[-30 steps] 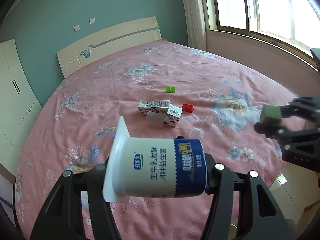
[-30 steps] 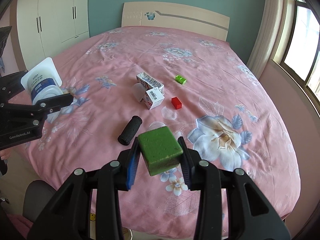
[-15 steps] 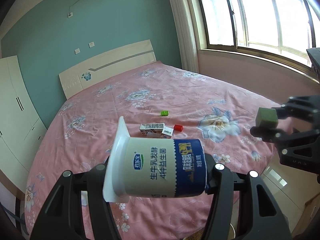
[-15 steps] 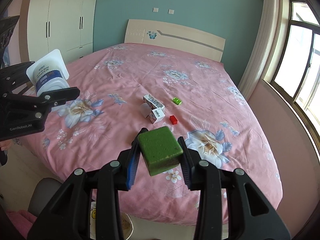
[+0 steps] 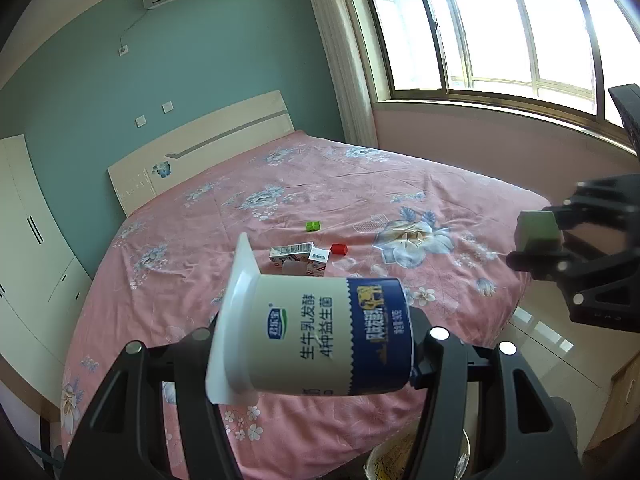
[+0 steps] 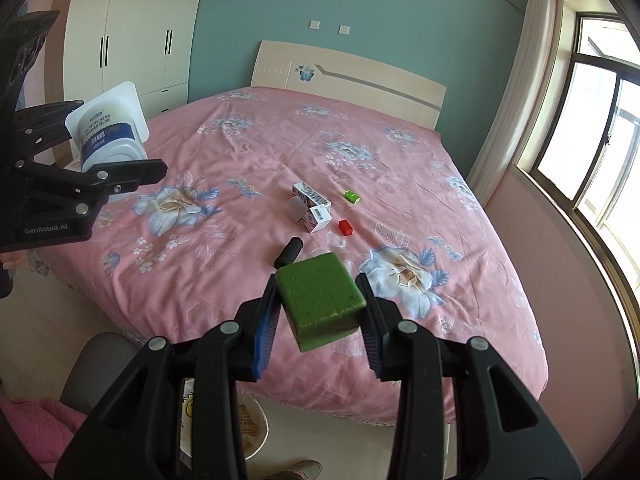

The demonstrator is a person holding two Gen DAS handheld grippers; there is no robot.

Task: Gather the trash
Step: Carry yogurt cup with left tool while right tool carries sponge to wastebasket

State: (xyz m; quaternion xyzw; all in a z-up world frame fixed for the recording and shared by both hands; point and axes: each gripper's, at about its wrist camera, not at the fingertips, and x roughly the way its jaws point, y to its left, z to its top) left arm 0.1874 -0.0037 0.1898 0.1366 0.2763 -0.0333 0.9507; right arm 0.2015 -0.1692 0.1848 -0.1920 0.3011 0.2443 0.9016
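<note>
My left gripper (image 5: 316,344) is shut on a white and blue yogurt cup (image 5: 320,340), held sideways above the foot of the bed; the cup also shows in the right wrist view (image 6: 108,128). My right gripper (image 6: 320,308) is shut on a green sponge block (image 6: 320,296), which also shows in the left wrist view (image 5: 536,230). Both are held off the bed's near edge. On the pink bedspread lie two small cartons (image 6: 314,208), a clear plastic cup (image 6: 297,207), a black foam roll (image 6: 289,252), a red block (image 6: 345,227) and a green block (image 6: 351,197).
A white bin with a printed bag (image 6: 248,428) stands on the floor below the grippers, also seen in the left wrist view (image 5: 404,456). A grey seat (image 6: 100,364) and pink cloth (image 6: 36,432) are at lower left. A wardrobe (image 6: 132,36) is left, windows (image 6: 600,120) right.
Both grippers have pulled back and up from the bed, so the bed items look smaller and farther. The floor bin has come into view. Both holds are unchanged.
</note>
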